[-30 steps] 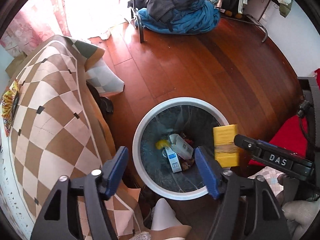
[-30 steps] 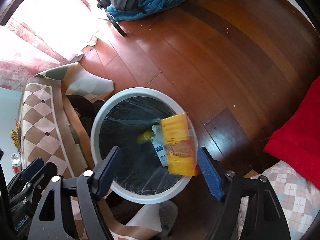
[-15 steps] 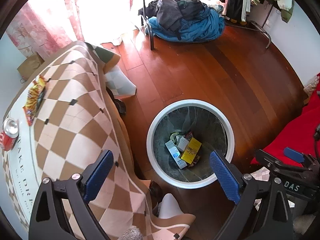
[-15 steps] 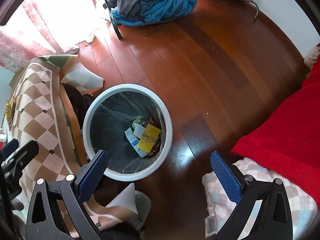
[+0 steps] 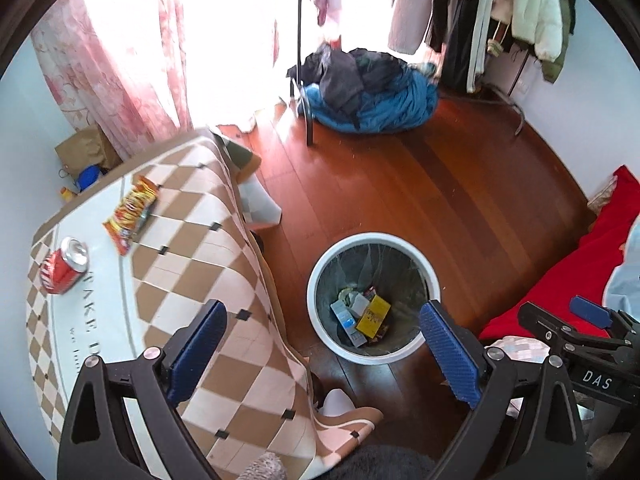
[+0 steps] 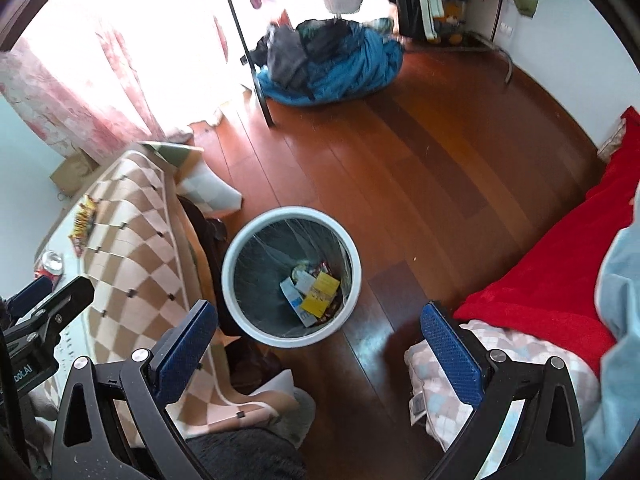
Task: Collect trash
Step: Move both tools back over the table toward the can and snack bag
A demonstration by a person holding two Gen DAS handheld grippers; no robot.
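Both tongs are held high above the room with nothing in them: the left tongs (image 5: 324,350) stand with their blue pads spread wide, straddling the edge of the bench and the bin in their view, and the right tongs (image 6: 316,354) are spread just as wide over the floor beside the bin. That height and emptiness read as a pause between pieces of trash, a posture for looking round rather than for grasping. Just beyond the tongs, on the wooden floor (image 5: 420,184), stands the white-rimmed waste bin (image 5: 434,280), lined with a thin clear bag and placed close against the hanging checked cloth (image 5: 224,264) of the bench, presumably so that things taken off the bench need only a short carry. At its bottom lie a yellow packet (image 5: 373,315), a white and blue carton (image 5: 344,320) and a few smaller scraps, too small to name. Further left, on the bench, trash remains: a red drink can (image 5: 62,266) lying on its side and, past it, an orange snack wrapper (image 5: 132,212), the two near each other but apart. Either looks like the likely next pick, nearer to the left tongs. Beyond, a brown paper bag (image 5: 80,150) sits by the pink curtain, and a heap of blue and dark clothing (image 5: 368,100) lies under a clothes rack.
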